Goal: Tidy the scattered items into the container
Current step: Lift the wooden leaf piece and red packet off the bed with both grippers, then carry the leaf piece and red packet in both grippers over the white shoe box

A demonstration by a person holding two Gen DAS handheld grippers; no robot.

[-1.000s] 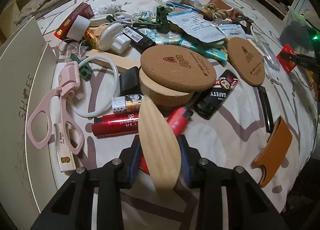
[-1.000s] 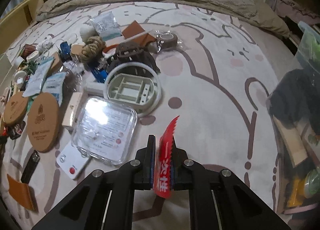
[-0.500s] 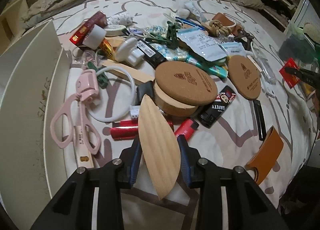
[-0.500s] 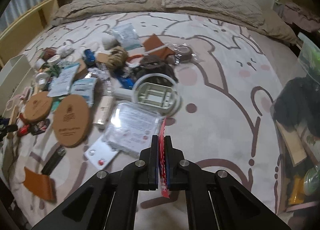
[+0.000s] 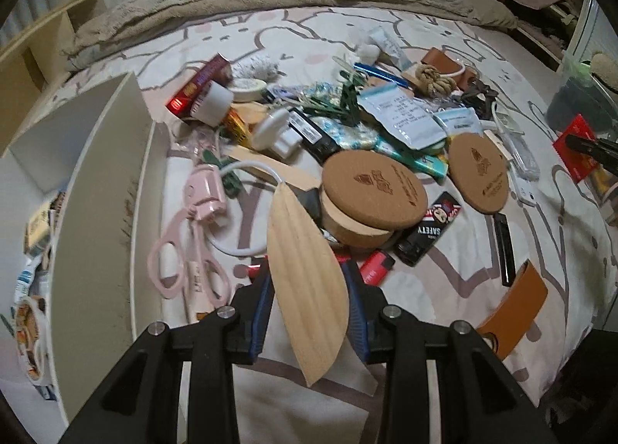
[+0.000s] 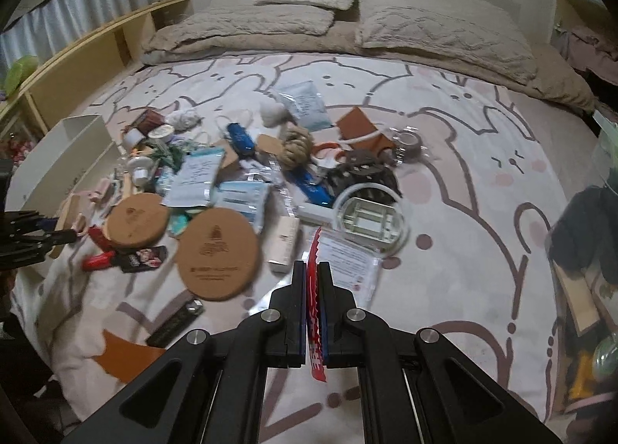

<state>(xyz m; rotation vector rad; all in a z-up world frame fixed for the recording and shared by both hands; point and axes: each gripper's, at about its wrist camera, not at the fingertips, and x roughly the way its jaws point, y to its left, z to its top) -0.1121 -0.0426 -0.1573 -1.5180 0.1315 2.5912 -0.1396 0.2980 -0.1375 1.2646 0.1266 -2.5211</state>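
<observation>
My left gripper (image 5: pixel 307 289) is shut on a leaf-shaped wooden piece (image 5: pixel 305 274) and holds it above the bed clutter. The white box (image 5: pixel 104 189) stands open at the left with several items inside; it also shows in the right wrist view (image 6: pixel 77 143). My right gripper (image 6: pixel 312 285) is shut on a red sachet (image 6: pixel 313 312) held edge-on above the bed. The sachet and right gripper also show at the right edge of the left wrist view (image 5: pixel 579 150). Scattered items cover the bed, among them two cork coasters (image 5: pixel 372 189), pink scissors (image 5: pixel 189 251) and lighters (image 5: pixel 376 268).
A round white plastic part (image 6: pixel 369 220), a clear packet (image 6: pixel 347 258), a rope knot (image 6: pixel 295 148) and a brown leather piece (image 5: pixel 513 309) lie on the patterned sheet. Pillows (image 6: pixel 425 27) sit at the head. A wooden shelf (image 6: pixel 96 58) runs along the left.
Both grippers have risen and pulled back, so more of the bed shows. The left gripper has shifted toward the white box, whose inside now shows. The red sachet has turned edge-on.
</observation>
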